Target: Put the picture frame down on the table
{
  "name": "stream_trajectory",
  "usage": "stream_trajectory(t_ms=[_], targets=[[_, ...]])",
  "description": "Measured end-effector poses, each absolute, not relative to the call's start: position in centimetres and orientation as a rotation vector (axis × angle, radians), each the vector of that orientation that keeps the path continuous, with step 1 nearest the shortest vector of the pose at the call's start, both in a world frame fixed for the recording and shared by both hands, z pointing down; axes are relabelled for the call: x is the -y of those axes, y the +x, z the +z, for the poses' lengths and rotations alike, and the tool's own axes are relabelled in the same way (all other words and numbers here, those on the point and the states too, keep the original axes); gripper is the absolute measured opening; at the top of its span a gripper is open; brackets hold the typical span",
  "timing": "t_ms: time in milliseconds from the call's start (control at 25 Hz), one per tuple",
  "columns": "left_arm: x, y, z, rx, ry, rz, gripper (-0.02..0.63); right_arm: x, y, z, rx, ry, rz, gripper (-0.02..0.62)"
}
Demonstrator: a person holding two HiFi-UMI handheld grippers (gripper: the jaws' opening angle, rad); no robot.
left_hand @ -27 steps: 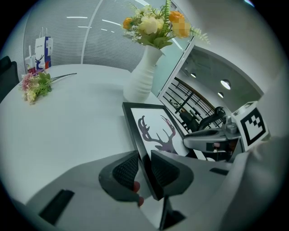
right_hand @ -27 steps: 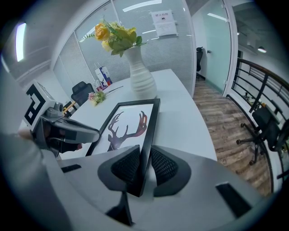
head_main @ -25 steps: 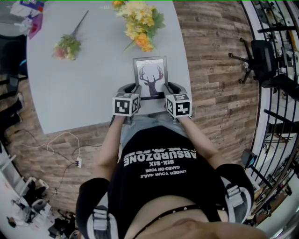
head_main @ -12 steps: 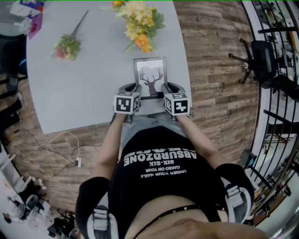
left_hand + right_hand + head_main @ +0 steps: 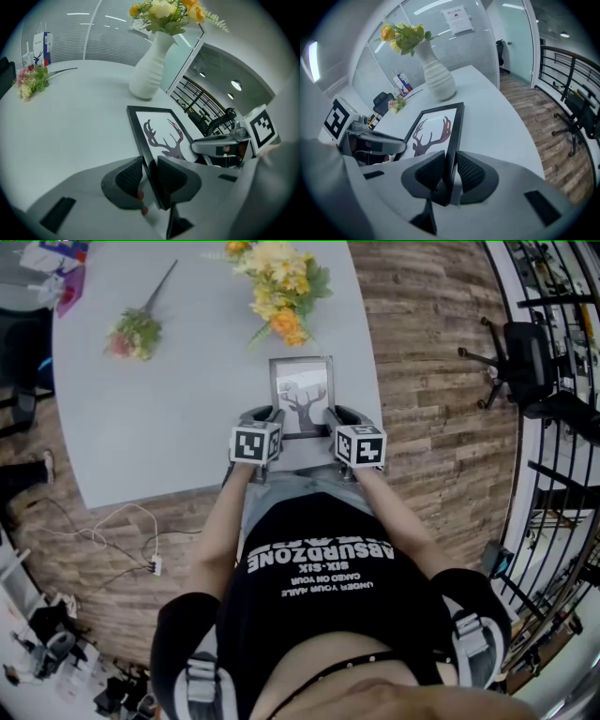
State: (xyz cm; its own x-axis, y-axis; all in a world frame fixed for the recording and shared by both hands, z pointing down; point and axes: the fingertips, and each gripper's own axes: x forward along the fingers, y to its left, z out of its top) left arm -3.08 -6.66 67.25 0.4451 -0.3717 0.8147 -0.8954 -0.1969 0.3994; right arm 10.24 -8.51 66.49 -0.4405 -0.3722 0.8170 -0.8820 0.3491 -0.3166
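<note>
Picture frame (image 5: 301, 395) is clamped by both side edges: the left gripper (image 5: 149, 171) pinches its left rim and the right gripper (image 5: 449, 172) its right rim, over the near edge of the grey table (image 5: 159, 427). A white vase (image 5: 149, 65) of flowers stands just beyond it. A loose flower bunch (image 5: 136, 334) lies well apart, to the left. The frame has a black border around an antlered deer print.

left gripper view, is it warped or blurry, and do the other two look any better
Left gripper view: heavy fisheye inside a dark round border; the picture frame is fairly sharp, the left tool near the lens is soft. Right gripper view: same fisheye, the table bows, the right tool is soft. Head view: edges bowed too, light even.
</note>
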Motion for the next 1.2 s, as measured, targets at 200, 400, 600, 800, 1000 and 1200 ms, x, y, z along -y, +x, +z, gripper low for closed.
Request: stream_trajectory(t_ms=[200,400,600,800,1000,1200], targets=[[6.7,-3.1,67.4,1.083,1.753,0.756,0.107,8.8,10.1,66.4,1.920,1.054,1.027,0.098],[6.9,-3.1,67.2,1.117,1.770,0.776,0.107,8.7,10.0,66.2,1.927,1.063,0.989,0.098],[6.4,-3.0,67.7,1.120,1.749,0.770,0.107,8.5,10.1,66.4,1.952,1.075,0.968,0.098],[6.5,-3.0,67.3,1.095,1.756,0.749,0.107,8.5,9.9,66.2,1.991,1.078,0.950,0.100],[6.7,-3.6,65.6,1.107,1.795,0.761,0.110,8.9,10.9,64.0,2.020,1.141,0.928,0.163],[6.6,-4.3,61.7,1.180,1.878,0.681,0.109,9.3,12.7,59.2,2.118,1.283,0.854,0.044]])
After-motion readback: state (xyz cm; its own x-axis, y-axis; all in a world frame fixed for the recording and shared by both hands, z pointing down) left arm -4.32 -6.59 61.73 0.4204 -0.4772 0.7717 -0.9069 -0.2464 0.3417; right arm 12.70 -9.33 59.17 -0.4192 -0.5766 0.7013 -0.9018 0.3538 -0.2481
